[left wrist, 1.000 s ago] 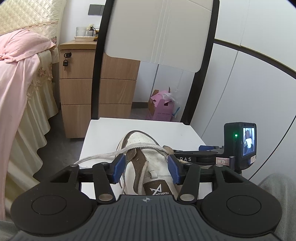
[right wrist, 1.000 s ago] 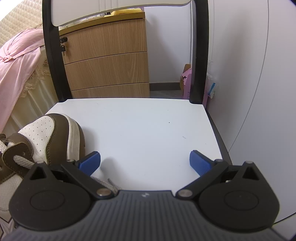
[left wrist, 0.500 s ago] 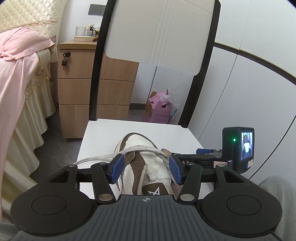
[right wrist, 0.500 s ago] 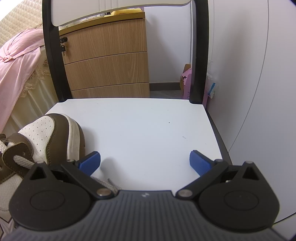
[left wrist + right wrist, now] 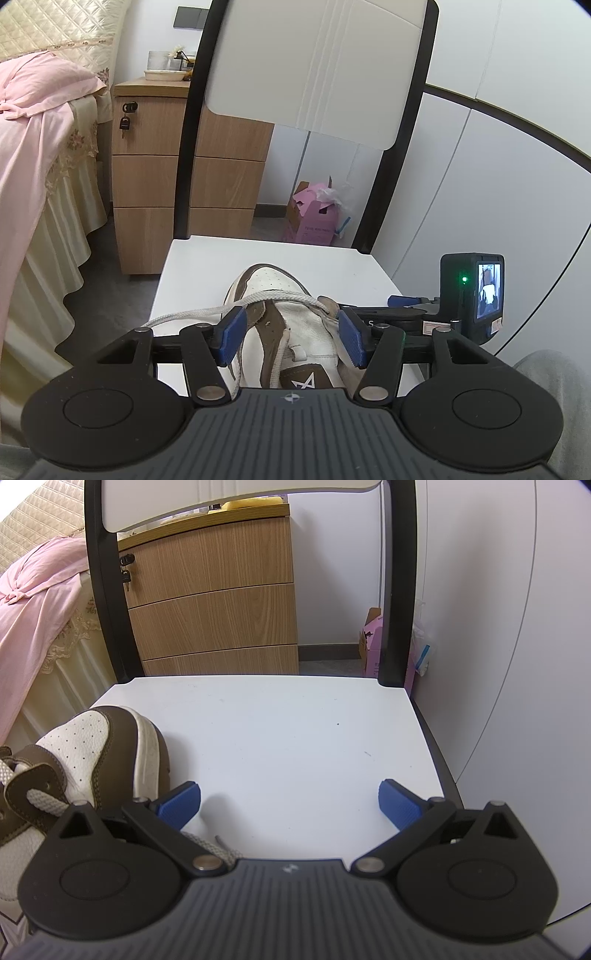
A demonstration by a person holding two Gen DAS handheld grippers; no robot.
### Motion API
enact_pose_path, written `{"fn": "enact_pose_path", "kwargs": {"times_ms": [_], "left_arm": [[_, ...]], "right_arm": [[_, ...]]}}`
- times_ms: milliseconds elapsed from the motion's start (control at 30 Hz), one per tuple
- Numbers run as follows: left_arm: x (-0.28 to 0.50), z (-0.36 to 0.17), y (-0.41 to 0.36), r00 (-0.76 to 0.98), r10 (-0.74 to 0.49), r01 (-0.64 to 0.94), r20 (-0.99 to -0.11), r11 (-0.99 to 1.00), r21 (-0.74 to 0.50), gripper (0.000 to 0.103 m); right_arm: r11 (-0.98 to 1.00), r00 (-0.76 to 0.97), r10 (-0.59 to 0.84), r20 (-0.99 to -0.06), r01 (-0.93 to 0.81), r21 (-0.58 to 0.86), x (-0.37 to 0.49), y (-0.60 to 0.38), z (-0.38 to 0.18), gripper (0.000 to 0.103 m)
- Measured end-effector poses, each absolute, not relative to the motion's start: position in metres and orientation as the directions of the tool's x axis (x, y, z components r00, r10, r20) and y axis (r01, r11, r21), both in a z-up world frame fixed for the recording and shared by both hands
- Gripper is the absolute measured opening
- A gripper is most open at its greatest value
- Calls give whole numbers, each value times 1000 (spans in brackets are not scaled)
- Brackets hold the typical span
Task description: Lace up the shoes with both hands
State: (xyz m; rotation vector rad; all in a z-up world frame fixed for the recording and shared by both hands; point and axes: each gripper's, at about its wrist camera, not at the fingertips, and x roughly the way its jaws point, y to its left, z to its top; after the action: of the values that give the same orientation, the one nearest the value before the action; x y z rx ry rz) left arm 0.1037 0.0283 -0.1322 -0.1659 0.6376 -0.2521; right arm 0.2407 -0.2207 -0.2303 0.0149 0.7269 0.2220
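While tilted down over the white chair seat (image 5: 207,266), left hand-held gripper (image 5: 291,338) half-spread astride the brown-and-white sneaker (image 5: 291,325), blue pads (image 5: 231,334) flanking the tongue, contact with the shoe not discernible. Cream shoelace (image 5: 184,316) crossing the front eyelets, trailing left past the pad. Right hand-held gripper (image 5: 290,806) angled down beside the shoe, spread wide over bare seat, gripping nothing. Only the left view showing the tongue logo and the right tool's lit camera screen (image 5: 488,291); only the right view showing the perforated toe (image 5: 79,738) and a frayed lace end (image 5: 218,843).
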Motion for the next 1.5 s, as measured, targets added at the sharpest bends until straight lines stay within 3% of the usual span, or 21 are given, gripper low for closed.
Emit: {"fn": "enact_pose_path", "kwargs": {"times_ms": [1500], "left_arm": [[104,-131,45,753,-295,176,-588,952,-252,63]], "right_arm": [[976,725,206,-657,-196,90,240,-221,-231,103]]}}
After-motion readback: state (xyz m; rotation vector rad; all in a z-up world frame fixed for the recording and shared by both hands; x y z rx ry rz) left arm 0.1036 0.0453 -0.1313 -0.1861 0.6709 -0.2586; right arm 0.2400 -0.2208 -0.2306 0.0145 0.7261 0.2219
